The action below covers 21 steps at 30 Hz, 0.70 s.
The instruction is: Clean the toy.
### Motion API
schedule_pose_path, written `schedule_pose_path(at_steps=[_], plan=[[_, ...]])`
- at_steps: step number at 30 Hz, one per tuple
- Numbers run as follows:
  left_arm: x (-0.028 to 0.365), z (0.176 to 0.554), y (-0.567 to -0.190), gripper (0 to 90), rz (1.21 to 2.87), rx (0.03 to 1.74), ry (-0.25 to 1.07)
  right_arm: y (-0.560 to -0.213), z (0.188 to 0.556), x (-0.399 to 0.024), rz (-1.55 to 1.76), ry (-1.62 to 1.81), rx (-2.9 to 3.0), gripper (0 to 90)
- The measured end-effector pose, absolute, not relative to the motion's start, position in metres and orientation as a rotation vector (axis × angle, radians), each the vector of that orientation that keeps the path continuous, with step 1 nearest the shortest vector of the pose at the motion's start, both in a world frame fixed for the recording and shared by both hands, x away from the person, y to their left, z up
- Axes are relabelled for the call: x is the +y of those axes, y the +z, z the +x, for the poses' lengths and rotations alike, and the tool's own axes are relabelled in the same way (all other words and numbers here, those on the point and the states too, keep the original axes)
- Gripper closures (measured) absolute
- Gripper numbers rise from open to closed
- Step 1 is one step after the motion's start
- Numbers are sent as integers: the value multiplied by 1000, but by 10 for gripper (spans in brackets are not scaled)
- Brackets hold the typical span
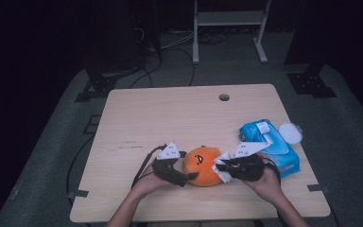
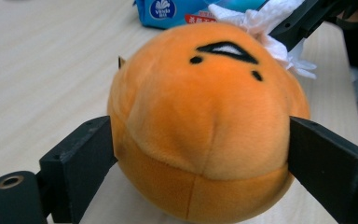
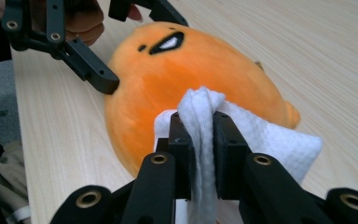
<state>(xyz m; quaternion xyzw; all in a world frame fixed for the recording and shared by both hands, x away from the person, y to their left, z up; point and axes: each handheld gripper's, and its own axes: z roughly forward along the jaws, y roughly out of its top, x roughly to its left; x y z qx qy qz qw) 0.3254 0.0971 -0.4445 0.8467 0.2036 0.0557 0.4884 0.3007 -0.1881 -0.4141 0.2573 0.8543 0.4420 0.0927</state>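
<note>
- Right claw (image 3: pixel 196 126): closed on a folded white wipe (image 3: pixel 200 140), seen at the bottom centre of the right gripper view; the wipe's free end is pressed against the side of the orange plush toy (image 3: pixel 186 79).
- Left claw (image 2: pixel 200 158): jaws spread wide around the orange plush toy (image 2: pixel 205 121), one at each lower flank, in the lower half of the left gripper view. Contact looks light; whether the pads press or just touch cannot be told, so it is read as not gripping.
- In the high view the orange plush toy (image 1: pixel 202 165) sits on the counter (image 1: pixel 170 113) at lower centre, between the left claw (image 1: pixel 189 176) and the right claw (image 1: pixel 220 166).
- Handling, judged: the toy is light, soft and squashy, with a fuzzy, non-slip cover; it is likely to roll or slide under wiping pressure. It is best held low across the widest part, beside the seam.
- The wipe is limp and may tear if dragged hard.
- A blue wipes pack (image 1: pixel 269 144) lies at the right of the frame, near the right hand (image 1: pixel 264 182).
</note>
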Motion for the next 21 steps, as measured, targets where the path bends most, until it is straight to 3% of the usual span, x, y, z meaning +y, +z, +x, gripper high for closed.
schedule_pose_path(at_steps=[3,8,11,14,16,21], plan=[[94,321,-442,228,2071,426,172,-411,294,-177,712,1328,2555,787],[96,316,-436,303,2089,318,209,-404,286,-161,613,1348,2572,787],[99,319,-436,291,2087,346,185,-405,292,-172,666,1350,2546,787],[101,323,-438,172,2073,442,164,-412,301,-188,746,1323,2534,787],[101,325,-439,168,2061,458,143,-415,303,-193,777,1319,2533,787],[95,318,-432,359,2079,384,159,-408,295,-170,696,1430,2583,787]])
